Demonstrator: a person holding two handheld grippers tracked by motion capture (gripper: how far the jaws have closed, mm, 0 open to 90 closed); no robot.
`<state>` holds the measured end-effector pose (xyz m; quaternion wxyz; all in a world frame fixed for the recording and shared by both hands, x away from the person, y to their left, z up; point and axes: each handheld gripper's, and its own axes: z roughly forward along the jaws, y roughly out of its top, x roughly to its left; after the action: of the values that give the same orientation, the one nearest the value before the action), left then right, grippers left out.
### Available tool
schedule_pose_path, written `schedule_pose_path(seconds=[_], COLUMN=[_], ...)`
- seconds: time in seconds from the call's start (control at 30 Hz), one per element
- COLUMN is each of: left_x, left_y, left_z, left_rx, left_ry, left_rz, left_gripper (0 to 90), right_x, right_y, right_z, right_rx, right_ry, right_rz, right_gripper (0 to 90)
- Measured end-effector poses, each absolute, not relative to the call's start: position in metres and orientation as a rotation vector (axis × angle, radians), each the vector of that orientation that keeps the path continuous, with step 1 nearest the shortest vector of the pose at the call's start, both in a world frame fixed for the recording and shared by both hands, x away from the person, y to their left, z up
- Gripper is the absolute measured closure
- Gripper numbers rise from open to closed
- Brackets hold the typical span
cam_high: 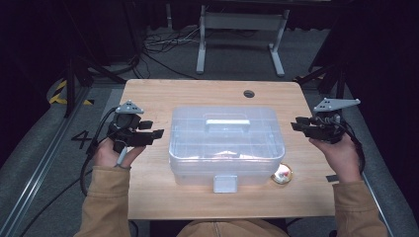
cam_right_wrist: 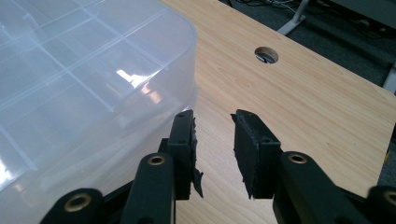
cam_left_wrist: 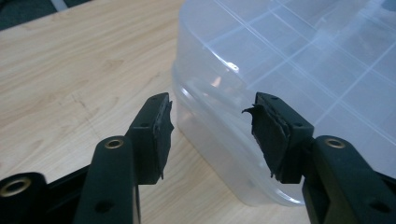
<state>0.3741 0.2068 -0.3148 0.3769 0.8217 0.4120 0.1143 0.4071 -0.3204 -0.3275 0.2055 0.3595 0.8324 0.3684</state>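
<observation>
One clear plastic compartment box (cam_high: pixel 226 143) sits closed in the middle of the wooden table (cam_high: pixel 148 192), its single latch (cam_high: pixel 225 183) facing the person. One small round gold-rimmed object (cam_high: pixel 282 174) lies touching the box's near right corner. Two grippers flank the box: the left gripper (cam_high: pixel 157 129) and the right gripper (cam_high: pixel 295 123) both hold empty, parted jaws beside its ends. One cable hole (cam_high: pixel 248 93) pierces the far tabletop.

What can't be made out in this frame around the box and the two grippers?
- Contents of the clear box: high view, frosted lid and glare blur whatever lies inside.
- Small round gold thing by the box's corner: high view, too small and glary to name.
- Box latch: high view, too small to tell whether it is fastened.
- Left gripper and right gripper: both open, holding nothing.
</observation>
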Motion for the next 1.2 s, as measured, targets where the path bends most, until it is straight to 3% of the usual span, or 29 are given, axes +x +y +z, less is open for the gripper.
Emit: schedule_pose_path(seconds=[0.37,1.2], left_x=[0.371,0.392], left_y=[0.201,0.162], left_z=[-0.301,-0.294], left_rx=[2.077,2.072], left_ry=[0.983,0.830], left_rz=[0.266,0.201], left_gripper=[43.9,38.8], right_x=[0.404,0.381], right_y=[-0.322,-0.336], right_z=[-0.330,-0.341], right_rx=[1.001,1.036], right_ry=[2.310,2.297], right_rz=[1.022,0.982], right_gripper=[59.0,54.3])
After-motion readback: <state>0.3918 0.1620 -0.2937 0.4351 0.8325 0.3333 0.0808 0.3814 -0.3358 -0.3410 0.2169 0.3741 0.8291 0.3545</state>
